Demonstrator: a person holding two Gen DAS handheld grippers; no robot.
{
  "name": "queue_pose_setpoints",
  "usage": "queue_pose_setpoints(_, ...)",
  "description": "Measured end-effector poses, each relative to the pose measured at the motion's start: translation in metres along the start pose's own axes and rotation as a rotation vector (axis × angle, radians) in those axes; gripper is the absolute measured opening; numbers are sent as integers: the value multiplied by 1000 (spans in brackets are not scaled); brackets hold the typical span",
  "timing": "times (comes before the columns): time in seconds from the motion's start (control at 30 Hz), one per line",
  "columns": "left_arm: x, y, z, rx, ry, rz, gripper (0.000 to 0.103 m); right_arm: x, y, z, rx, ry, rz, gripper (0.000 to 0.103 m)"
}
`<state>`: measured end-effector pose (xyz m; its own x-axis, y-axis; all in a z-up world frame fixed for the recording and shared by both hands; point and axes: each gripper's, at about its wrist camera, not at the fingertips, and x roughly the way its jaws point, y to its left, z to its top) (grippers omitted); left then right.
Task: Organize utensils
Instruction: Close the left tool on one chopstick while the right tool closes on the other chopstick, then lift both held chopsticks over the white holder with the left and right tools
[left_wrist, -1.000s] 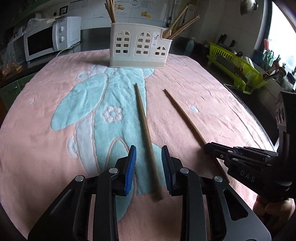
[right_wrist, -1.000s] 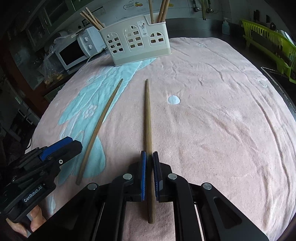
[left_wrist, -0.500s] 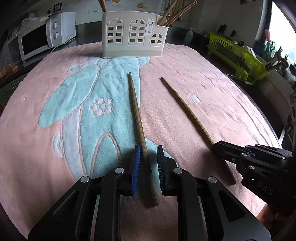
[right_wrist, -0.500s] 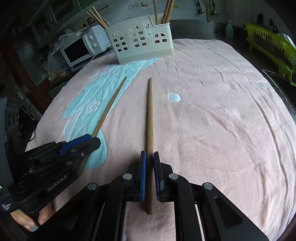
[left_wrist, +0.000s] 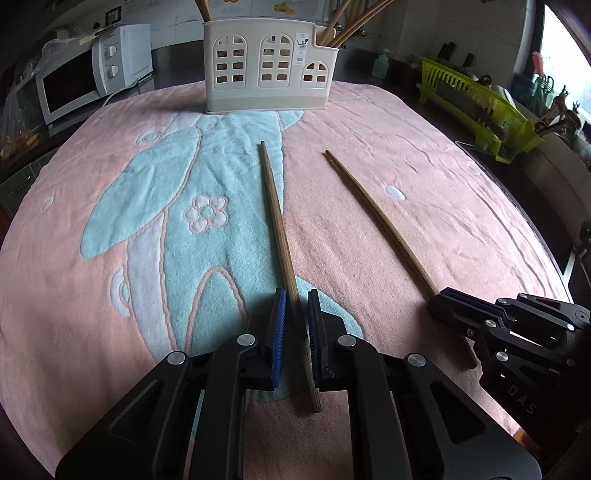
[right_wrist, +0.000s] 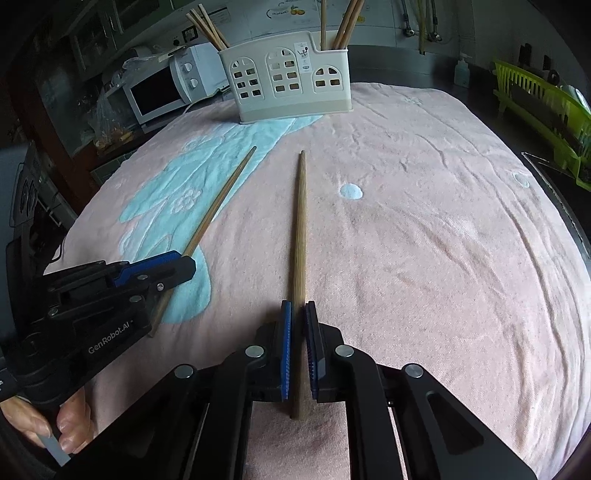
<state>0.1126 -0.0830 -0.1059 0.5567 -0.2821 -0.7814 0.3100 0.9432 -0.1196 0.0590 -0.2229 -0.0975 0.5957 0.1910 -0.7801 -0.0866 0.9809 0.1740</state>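
Observation:
Two long wooden chopsticks lie on the pink and teal towel (left_wrist: 424, 229). My left gripper (left_wrist: 294, 299) is closed around the near end of the left chopstick (left_wrist: 275, 210), its blue pads pressing it. My right gripper (right_wrist: 298, 310) is shut on the near end of the right chopstick (right_wrist: 300, 221); it also shows in the left wrist view (left_wrist: 369, 206). A cream utensil holder (left_wrist: 266, 66) with arched cut-outs stands at the towel's far edge, with several chopsticks upright in its end compartments. It also shows in the right wrist view (right_wrist: 288, 81).
A white microwave (left_wrist: 92, 77) sits at the back left beyond the towel. A green dish rack (left_wrist: 476, 107) stands at the right on the counter. A soap bottle (left_wrist: 380, 66) stands behind the holder.
My left gripper moved forward over the left chopstick and closed on it. My right gripper stays shut on the right chopstick. Both views drew a little closer to the holder.

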Motion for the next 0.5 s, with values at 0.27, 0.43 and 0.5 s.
queue_pose_setpoints(0.27,-5,7,5,-5,3,-18,5,-23,-2,7,-5,-51,8,7)
queue_pose_setpoints(0.43,-25,11,13,-11,-50,-36,5,-50,0,20,-30,-129,-1,7)
queue_pose_setpoints(0.5,-34,13,17,-14,-77,-43,5,-62,0,27,-37,-163,6,7)
